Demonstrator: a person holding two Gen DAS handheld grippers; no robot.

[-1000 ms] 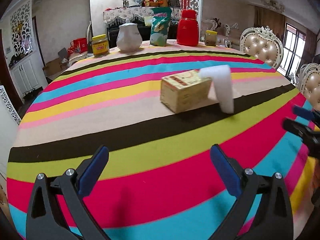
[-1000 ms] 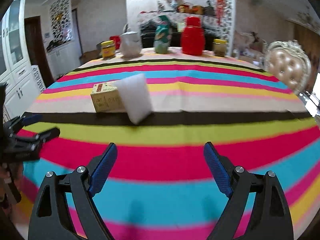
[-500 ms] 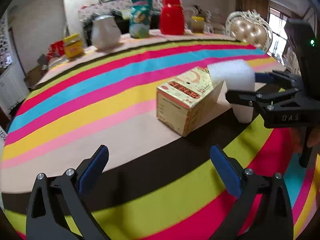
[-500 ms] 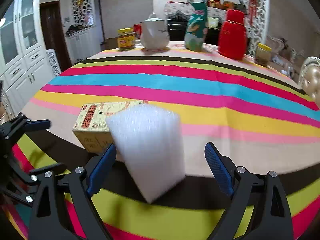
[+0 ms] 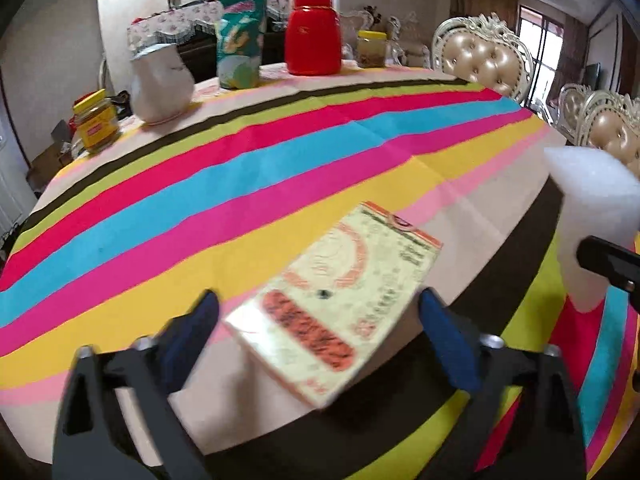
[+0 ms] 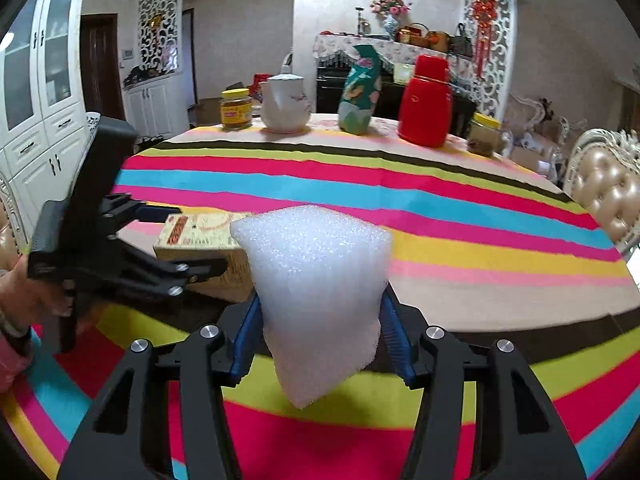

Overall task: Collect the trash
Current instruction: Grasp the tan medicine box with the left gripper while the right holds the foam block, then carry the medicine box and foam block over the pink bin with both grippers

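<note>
A white foam block (image 6: 316, 296) stands between my right gripper's (image 6: 320, 332) blue pads, which press on both its sides. It also shows at the right edge of the left wrist view (image 5: 592, 216). A cream and orange cardboard box (image 5: 336, 308) lies on the striped tablecloth (image 5: 240, 184). My left gripper (image 5: 320, 336) is open, its fingers on either side of the box's near end. In the right wrist view the box (image 6: 200, 244) lies just left of the foam, with the left gripper (image 6: 168, 240) over it.
At the table's far edge stand a yellow-lidded jar (image 6: 236, 110), a white teapot (image 6: 286, 102), a green bag (image 6: 360, 92), a red flask (image 6: 426, 102) and another jar (image 6: 484, 134). Padded chairs (image 5: 484, 60) stand at the right. White cabinets (image 6: 40, 120) are on the left.
My right gripper has closed on the foam block. My left gripper has moved forward until its open fingers straddle the box.
</note>
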